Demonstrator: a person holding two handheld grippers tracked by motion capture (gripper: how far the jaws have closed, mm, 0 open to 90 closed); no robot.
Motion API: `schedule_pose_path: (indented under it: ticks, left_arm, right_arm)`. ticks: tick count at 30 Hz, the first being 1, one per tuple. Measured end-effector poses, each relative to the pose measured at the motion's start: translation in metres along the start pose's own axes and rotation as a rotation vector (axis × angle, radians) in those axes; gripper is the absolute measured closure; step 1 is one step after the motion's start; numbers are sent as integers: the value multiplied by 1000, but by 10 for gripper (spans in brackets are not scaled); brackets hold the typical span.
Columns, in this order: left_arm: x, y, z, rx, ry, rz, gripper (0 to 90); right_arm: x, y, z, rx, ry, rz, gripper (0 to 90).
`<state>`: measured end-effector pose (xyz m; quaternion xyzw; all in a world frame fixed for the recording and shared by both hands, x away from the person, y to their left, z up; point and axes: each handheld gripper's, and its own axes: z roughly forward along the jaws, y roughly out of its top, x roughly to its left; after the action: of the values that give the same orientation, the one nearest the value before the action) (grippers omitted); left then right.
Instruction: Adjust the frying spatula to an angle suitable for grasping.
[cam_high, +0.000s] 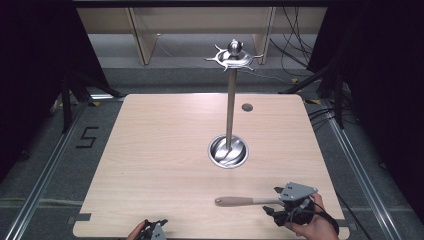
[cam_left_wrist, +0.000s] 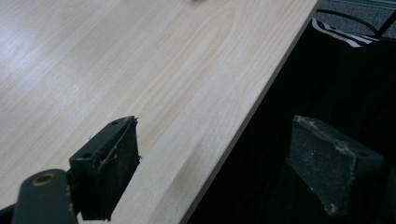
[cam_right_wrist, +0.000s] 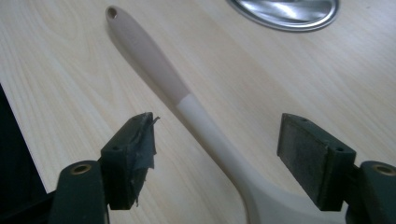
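Two tools are at the near edge of the table (cam_high: 165, 150) in the high view. The right tool (cam_high: 280, 200) sits at the near right corner, with a hand (cam_high: 312, 227) behind it and its grey plate on top, and a spatula (cam_high: 247, 201) lies flat on the table in front of it, its handle end pointing left. The left tool (cam_high: 155, 227) just enters at the bottom edge, well apart from the spatula. Farther back, right of centre, stands a steel utensil stand (cam_high: 231, 100): a round dished base, an upright pole, and a ring of hooks under a ball at the top. No utensil hangs on the hooks.

From the left gripper view, the left tool (cam_left_wrist: 212, 172) is spread wide with nothing between its jaws, straddling the table's edge (cam_left_wrist: 261, 102); one pad is over the wood, the other over the dark drop beside it.

From the right gripper view, the right tool (cam_right_wrist: 217, 158) is also released, its jaws standing on either side of the spatula's pale neck (cam_right_wrist: 210, 130) without touching it. The tan grip (cam_right_wrist: 144, 51) runs away to a hanging hole (cam_right_wrist: 111, 12) at its tip, and the stand's base (cam_right_wrist: 289, 11) shows beyond.

The spatula looks light and stiff, probably smooth plastic or silicone, so it may slip or pivot. Closing on the neck near the blade seems sound, leaving the holed end free for a hook.
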<state>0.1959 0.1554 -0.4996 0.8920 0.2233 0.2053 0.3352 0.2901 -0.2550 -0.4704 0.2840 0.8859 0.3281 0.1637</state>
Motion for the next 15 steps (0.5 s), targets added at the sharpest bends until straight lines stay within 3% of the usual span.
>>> schedule_pose_path:
  ticks: [1,2,5,6,7,9,10,11,12,13,14,15]
  left_arm:
    - [-1,-1,1,3,-9,-16,156]
    - [1,0,-1,-2,13,2,156]
    - [0,-1,0,3,4,-15,156]
    - [0,-1,0,6,6,-10,156]
    - [0,-1,0,6,6,-9,156]
    - [0,-1,0,8,8,-7,156]
    - [-1,-1,-1,2,4,-13,156]
    - [-1,-1,-1,2,4,-13,156]
    - [0,-1,-1,2,3,-15,156]
    - [0,-1,-1,2,3,-15,156]
    - [0,-1,-1,5,3,-12,156]
    - [1,0,-1,-2,7,3,156]
  right_arm:
    - [1,2,3,21,12,-3,310]
    - [2,6,9,40,24,-31,330]
    - [5,13,17,80,48,-57,372]
    - [4,15,19,90,62,-88,382]
    - [4,15,19,90,62,-88,382]
    - [7,22,24,143,54,-81,417]
    - [5,28,30,153,73,-162,446]
    - [5,31,32,170,89,-178,460]
    - [10,33,32,207,76,-128,474]
    - [10,33,32,207,76,-128,474]
    - [6,39,38,201,105,-198,495]
    - [7,40,40,215,102,-183,500]
